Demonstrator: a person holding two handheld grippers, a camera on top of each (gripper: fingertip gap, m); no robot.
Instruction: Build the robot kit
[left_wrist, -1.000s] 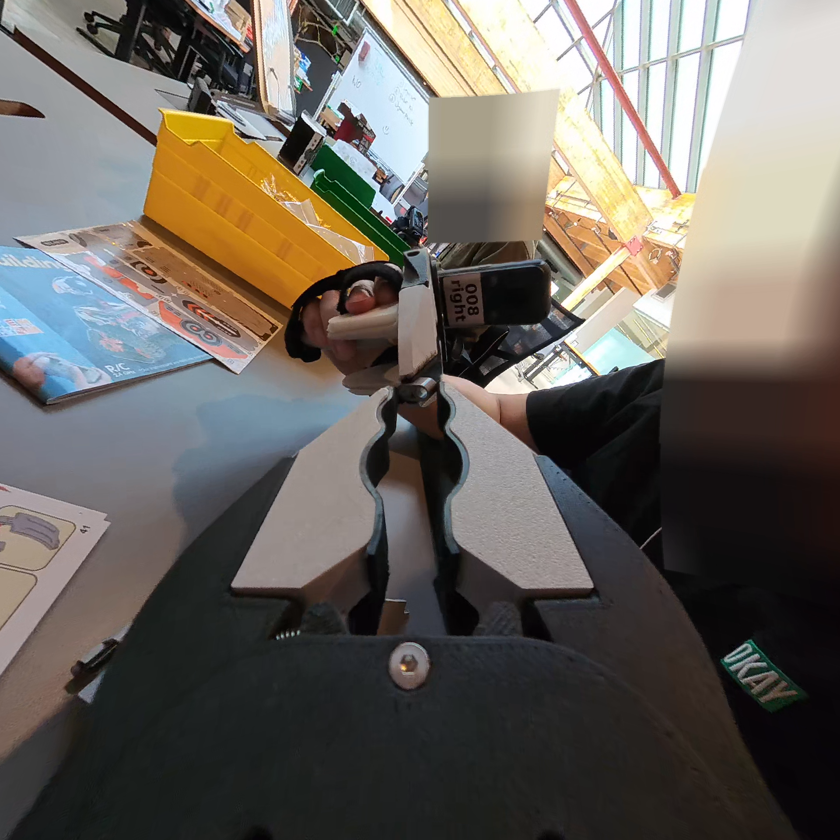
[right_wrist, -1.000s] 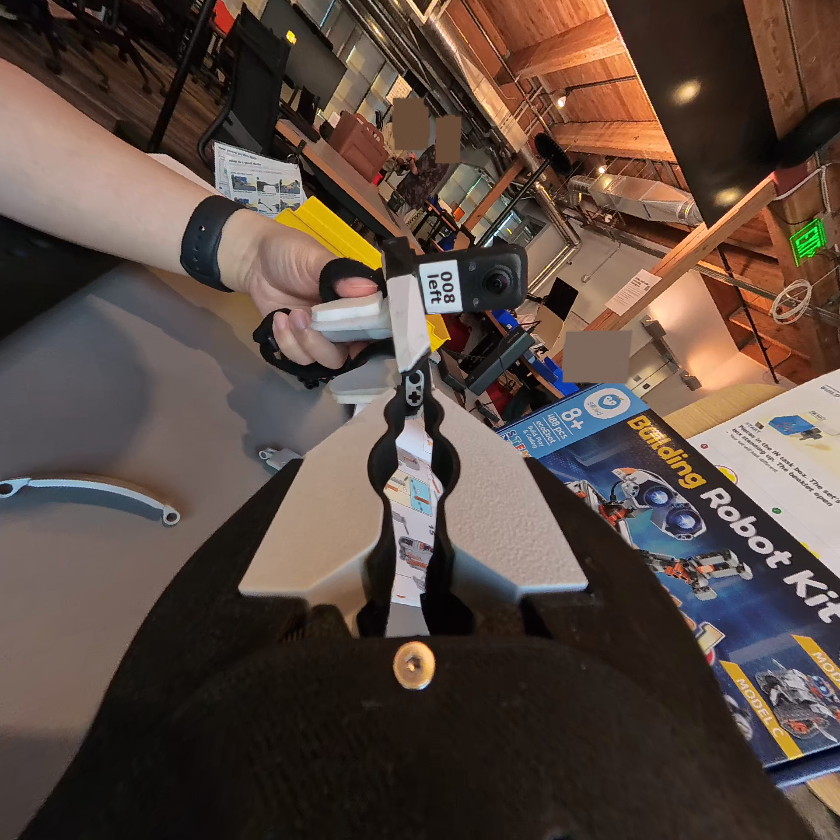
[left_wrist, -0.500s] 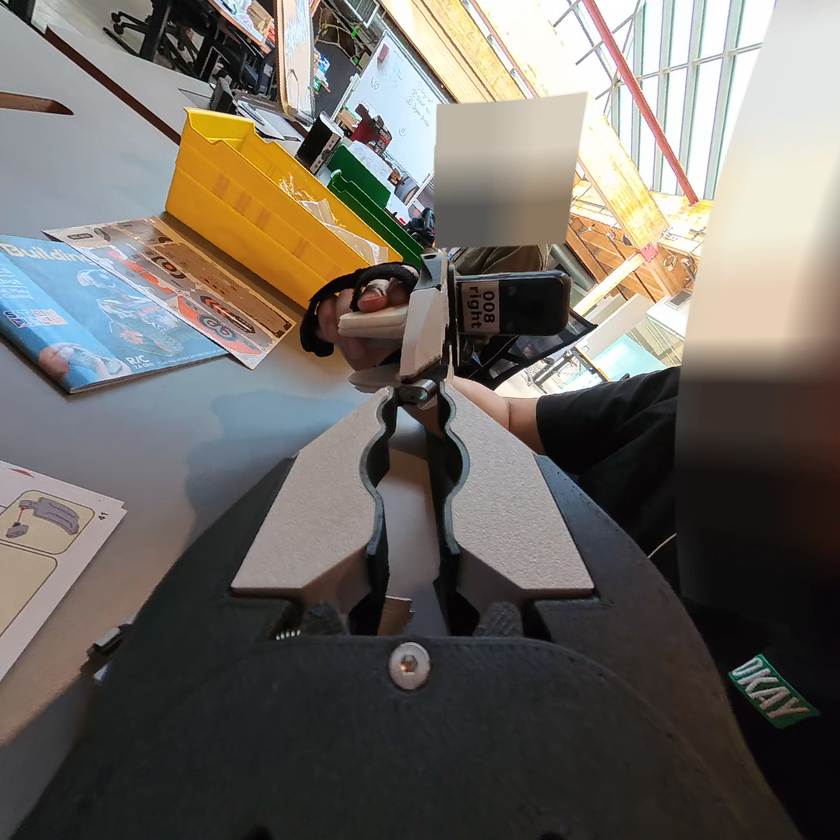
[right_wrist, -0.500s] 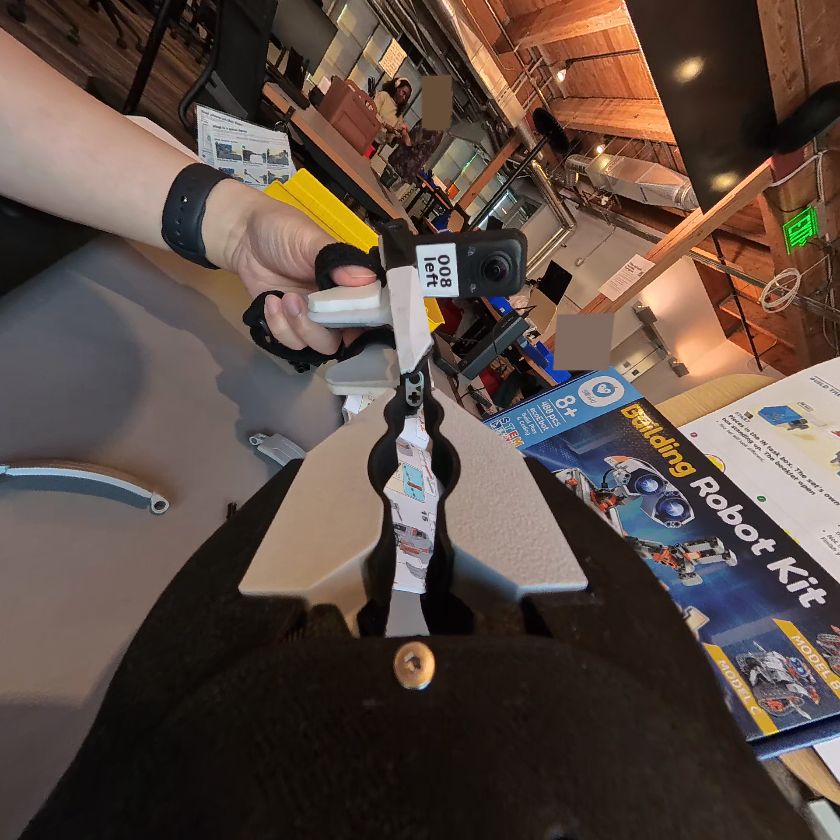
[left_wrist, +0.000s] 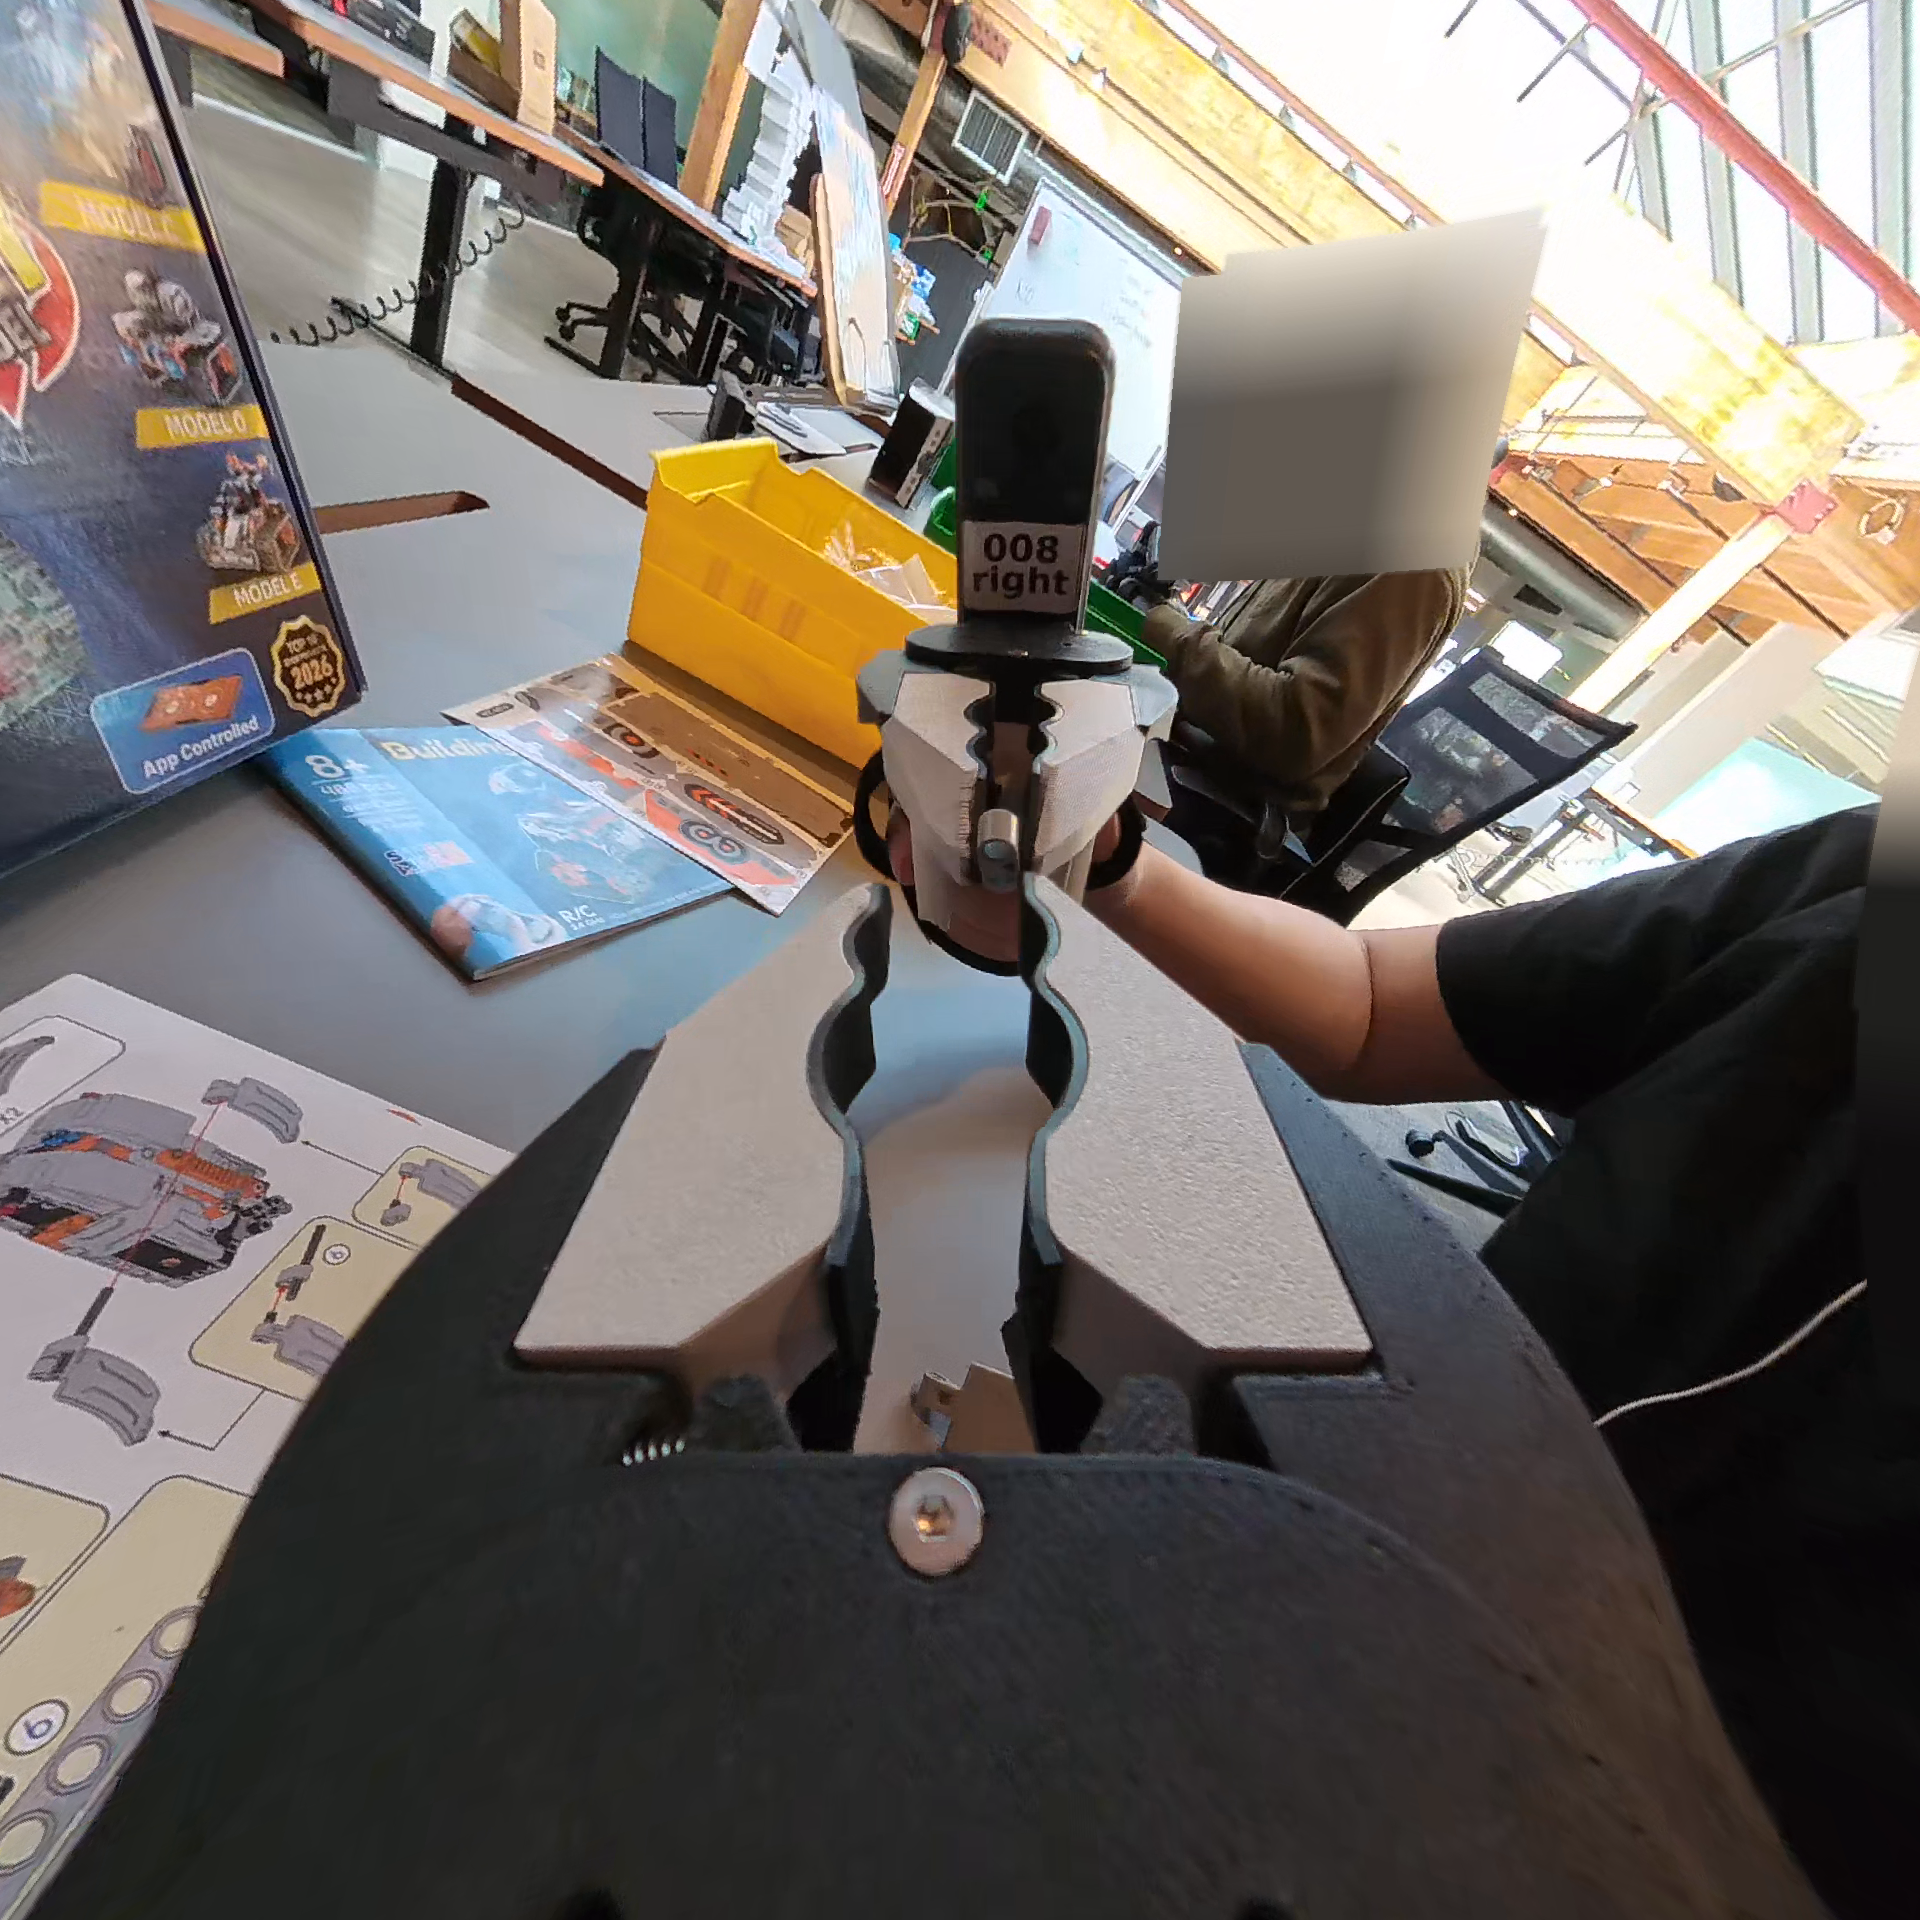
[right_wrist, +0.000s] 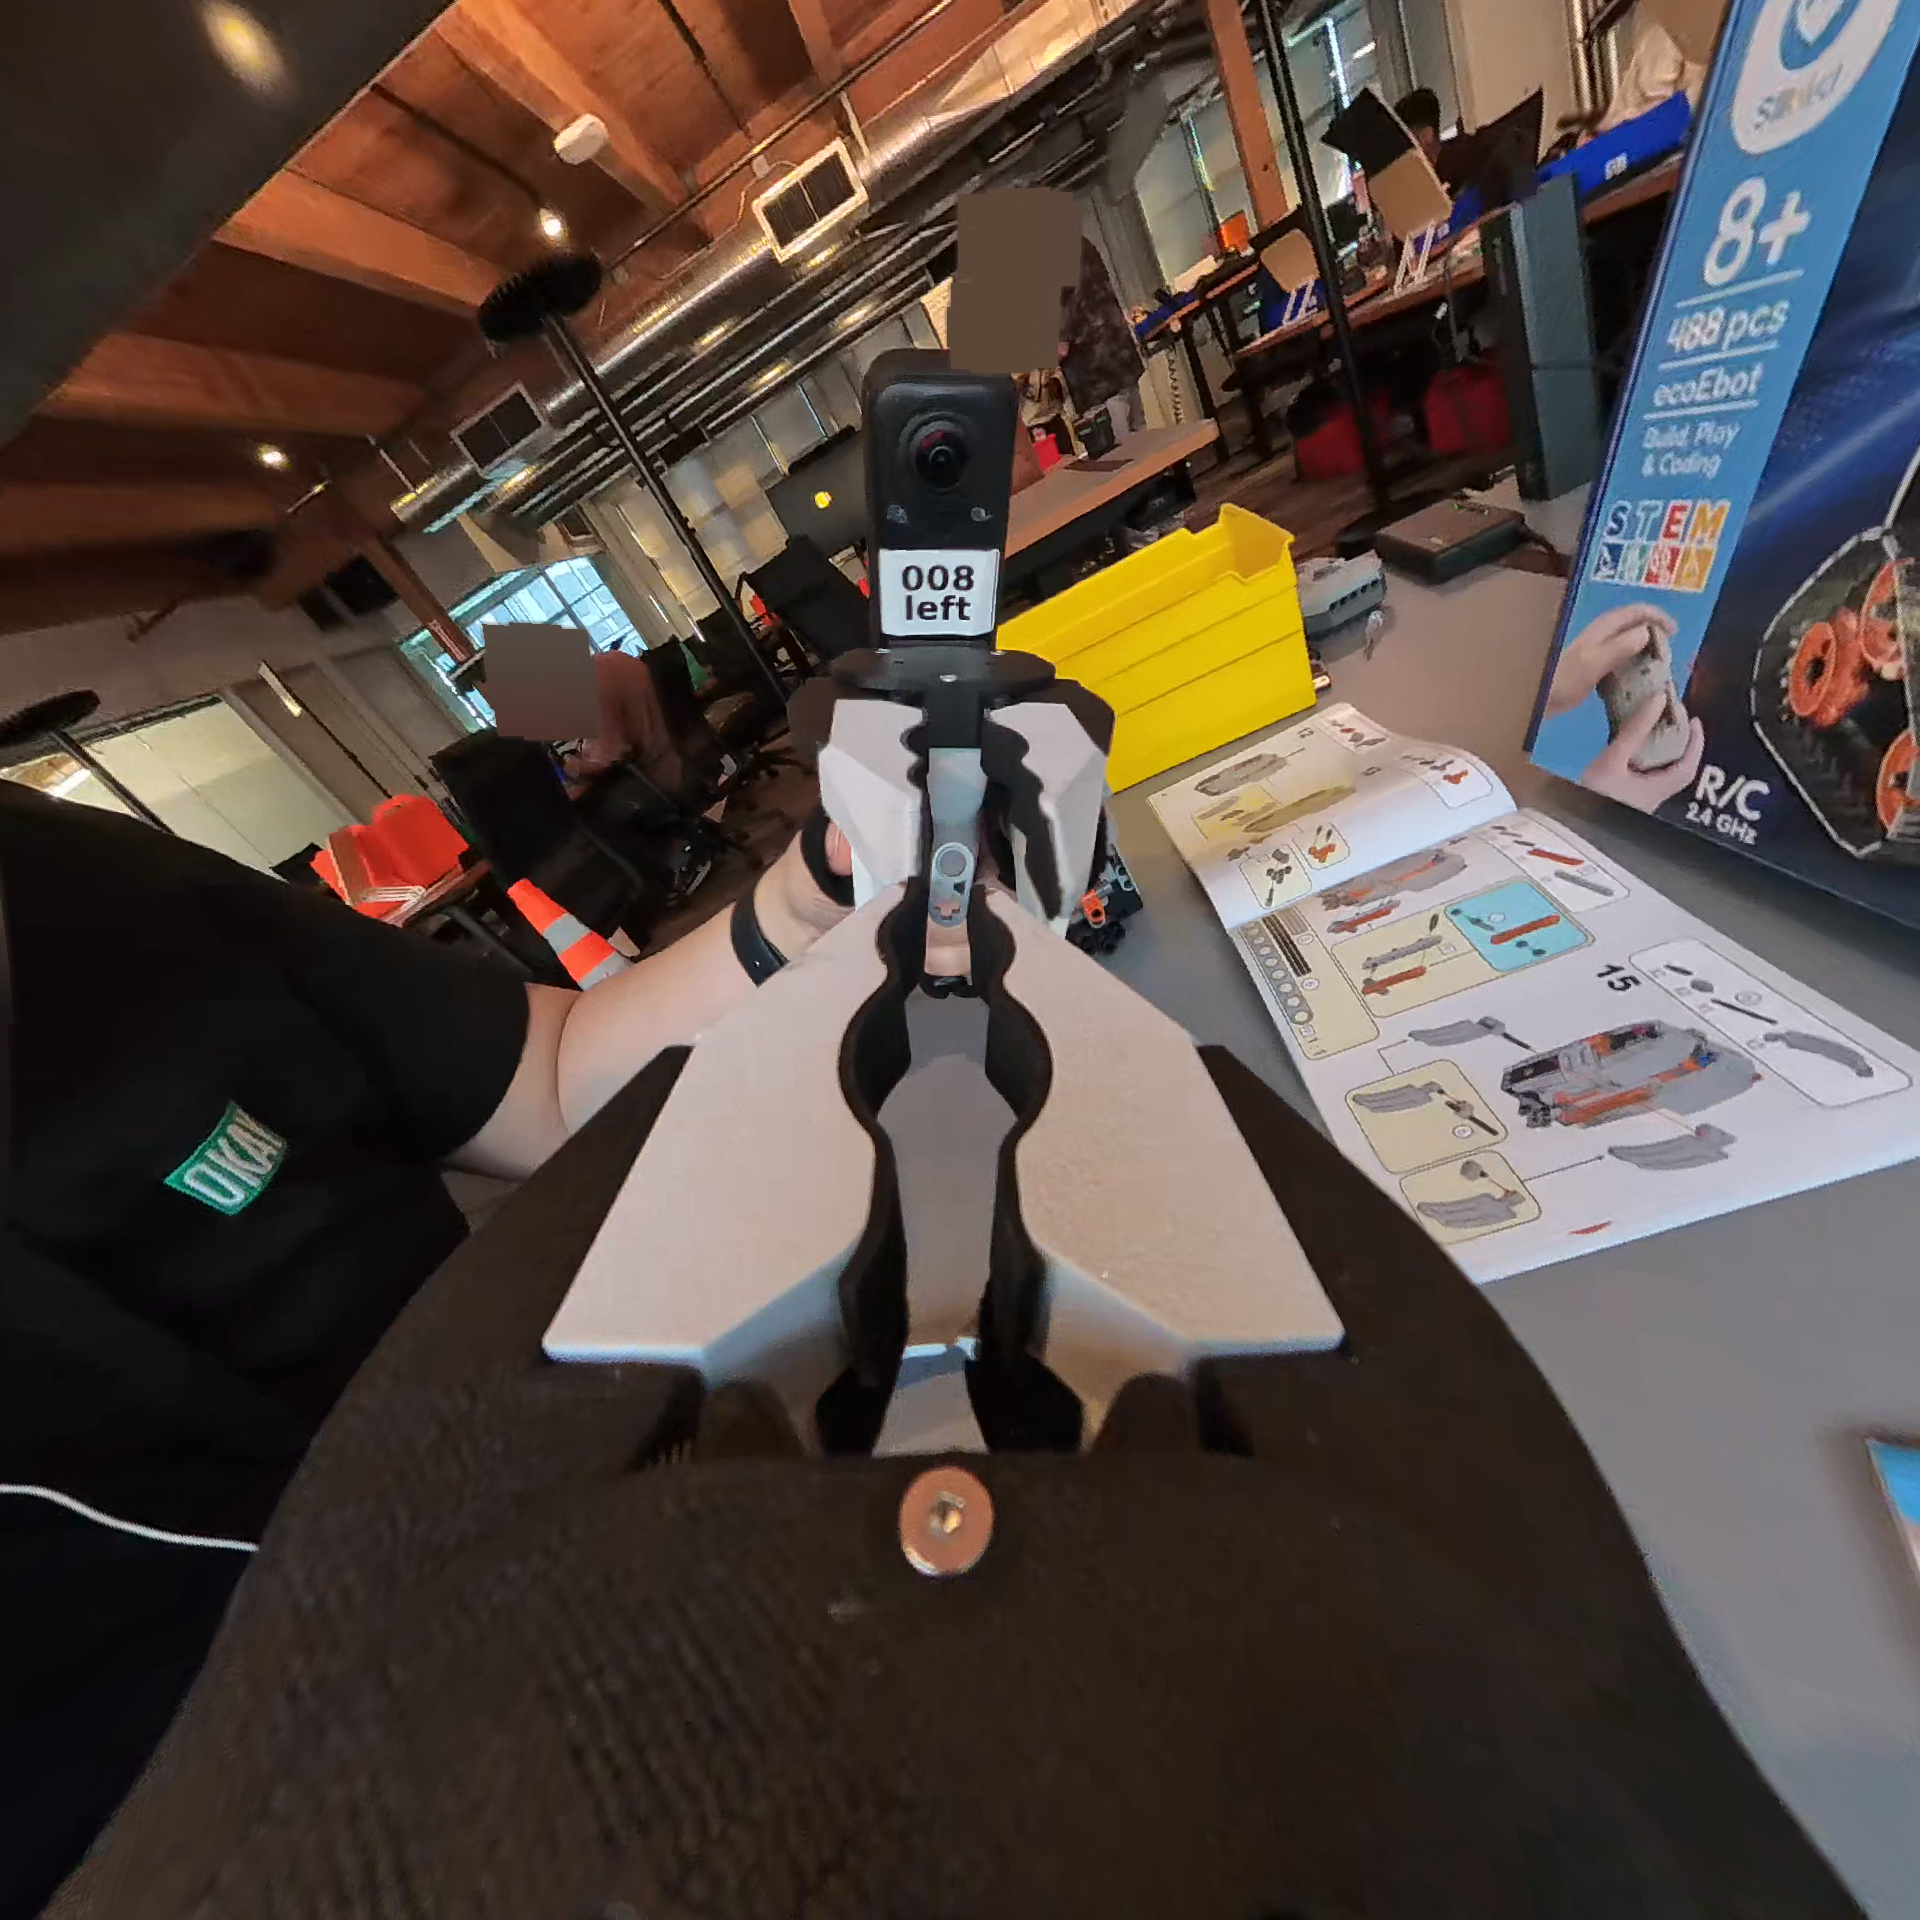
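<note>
Your left gripper (left_wrist: 956, 894) has its fingers apart, with bare grey worktop (left_wrist: 935, 1039) showing through the gap. Your right gripper (right_wrist: 945, 920) faces it tip to tip, fingers closed on a small grey part (right_wrist: 951, 878) with a round hole and a cross hole. The part sticks out ahead of the right fingertips and reaches in between the left fingers; I cannot tell whether they touch it.

Room: both grippers are raised off the worktop, with open surface below them. Left of the left fingers, the corner of an open instruction sheet (left_wrist: 156, 1195) lies near. Farther ahead-left is a blue booklet (left_wrist: 499, 821) with a sticker sheet (left_wrist: 675, 769) overlapping its far edge. An upright kit box (left_wrist: 125, 416) stands far left. A yellow bin (left_wrist: 748, 592) sits ahead, past the sticker sheet and well apart from the fingers. Your torso in a black shirt (left_wrist: 1662, 1143) closes off the right of the left fingers.

Pose: your right hand (left_wrist: 966, 925) is wrapped round its handle, forearm coming in level from the right. Your left hand (right_wrist: 800, 894) grips from the left side, with a black band (right_wrist: 753, 940) on the wrist. Both cameras stand upright above the fingers.
</note>
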